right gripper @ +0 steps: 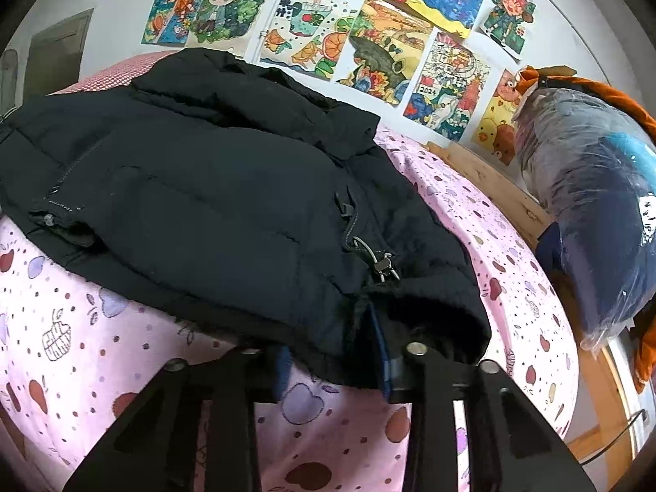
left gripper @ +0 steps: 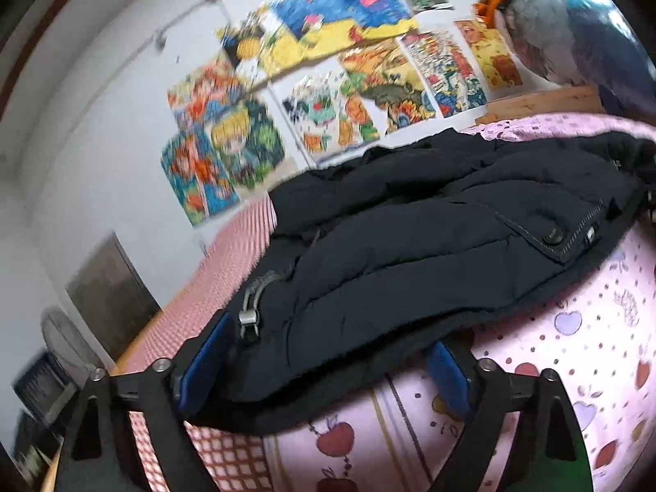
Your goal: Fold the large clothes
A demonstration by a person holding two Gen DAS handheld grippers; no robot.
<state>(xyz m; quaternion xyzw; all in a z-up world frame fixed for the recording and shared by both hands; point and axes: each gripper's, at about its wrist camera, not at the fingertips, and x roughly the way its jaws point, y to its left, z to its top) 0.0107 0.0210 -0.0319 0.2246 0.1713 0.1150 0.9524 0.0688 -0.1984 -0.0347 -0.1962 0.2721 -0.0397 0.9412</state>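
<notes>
Right wrist view: right gripper pinches the black puffer jacket's hem; the slick fabric could slip free because the left gripper only straddles that hem, jaws wide.

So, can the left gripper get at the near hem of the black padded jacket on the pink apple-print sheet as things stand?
Probably yes. The left gripper already has its blue pads on either side of the black padded jacket hem, jaws still wide, and only the pink apple-print sheet lies beneath. Nothing blocks it.

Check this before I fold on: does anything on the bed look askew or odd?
The black jacket lies bunched and rumpled on the pink sheet, not flat, its toggle cord dangling loose. One drawing on the wall hangs tilted. Nothing looks spilled or damaged.
</notes>
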